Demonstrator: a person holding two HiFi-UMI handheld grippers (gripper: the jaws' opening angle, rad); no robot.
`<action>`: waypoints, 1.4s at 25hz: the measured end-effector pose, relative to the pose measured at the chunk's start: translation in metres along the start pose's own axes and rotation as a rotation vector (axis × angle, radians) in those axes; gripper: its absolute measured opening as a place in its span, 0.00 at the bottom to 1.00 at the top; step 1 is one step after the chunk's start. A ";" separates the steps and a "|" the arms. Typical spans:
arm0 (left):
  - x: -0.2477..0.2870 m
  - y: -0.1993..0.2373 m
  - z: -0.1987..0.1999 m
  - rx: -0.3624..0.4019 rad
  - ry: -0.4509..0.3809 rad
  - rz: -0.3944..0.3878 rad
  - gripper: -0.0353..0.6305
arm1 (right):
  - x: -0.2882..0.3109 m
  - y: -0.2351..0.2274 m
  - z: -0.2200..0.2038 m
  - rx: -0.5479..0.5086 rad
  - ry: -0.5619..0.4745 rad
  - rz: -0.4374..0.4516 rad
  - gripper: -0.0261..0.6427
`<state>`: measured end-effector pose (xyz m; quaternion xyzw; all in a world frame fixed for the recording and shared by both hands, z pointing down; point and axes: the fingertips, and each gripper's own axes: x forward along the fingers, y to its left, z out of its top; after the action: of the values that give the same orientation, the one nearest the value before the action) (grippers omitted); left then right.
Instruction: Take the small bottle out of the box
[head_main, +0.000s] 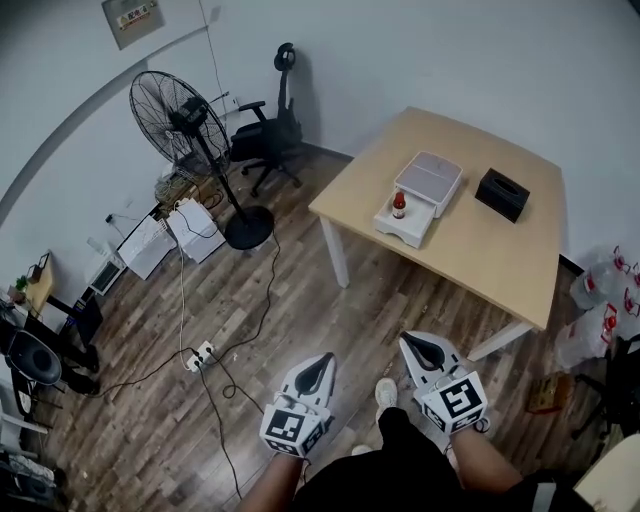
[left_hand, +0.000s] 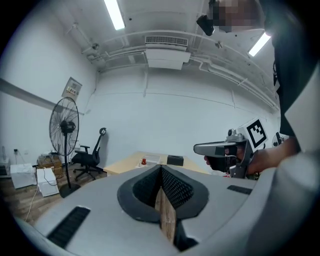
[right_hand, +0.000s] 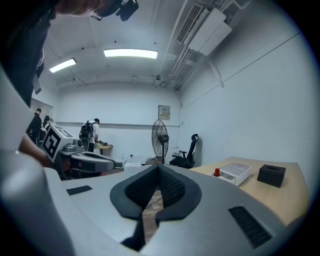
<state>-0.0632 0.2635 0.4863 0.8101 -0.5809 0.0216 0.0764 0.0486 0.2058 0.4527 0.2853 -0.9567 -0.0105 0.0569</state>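
Note:
A small bottle (head_main: 399, 205) with a red cap stands upright in the pulled-out front part of a white box (head_main: 430, 180) on the wooden table (head_main: 500, 260). Both grippers hang over the floor, well short of the table. The left gripper (head_main: 323, 359) and right gripper (head_main: 410, 342) are shut, with nothing between the jaws. In the left gripper view the bottle (left_hand: 144, 161) and box (left_hand: 153, 159) are small and far beyond the shut left gripper (left_hand: 161, 168). The right gripper view shows the bottle (right_hand: 217, 172) beside the box (right_hand: 235, 172), right of the shut right gripper (right_hand: 158, 167).
A black box (head_main: 502, 193) lies on the table right of the white box. A standing fan (head_main: 185, 125), an office chair (head_main: 268, 135) and cables (head_main: 215, 375) occupy the wooden floor to the left. Water bottles (head_main: 600, 300) stand at the right. People stand far off in the right gripper view.

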 end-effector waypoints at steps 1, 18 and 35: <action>0.009 0.005 0.000 -0.005 -0.001 0.006 0.07 | 0.007 -0.009 -0.001 0.005 0.003 0.005 0.06; 0.165 0.084 0.020 -0.026 0.026 0.072 0.07 | 0.132 -0.140 -0.003 0.028 0.047 0.096 0.06; 0.251 0.129 0.030 -0.036 0.019 0.066 0.07 | 0.199 -0.216 -0.014 0.029 0.061 0.077 0.06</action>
<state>-0.1058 -0.0164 0.5009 0.7888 -0.6067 0.0212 0.0959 0.0027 -0.0835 0.4760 0.2491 -0.9649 0.0144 0.0825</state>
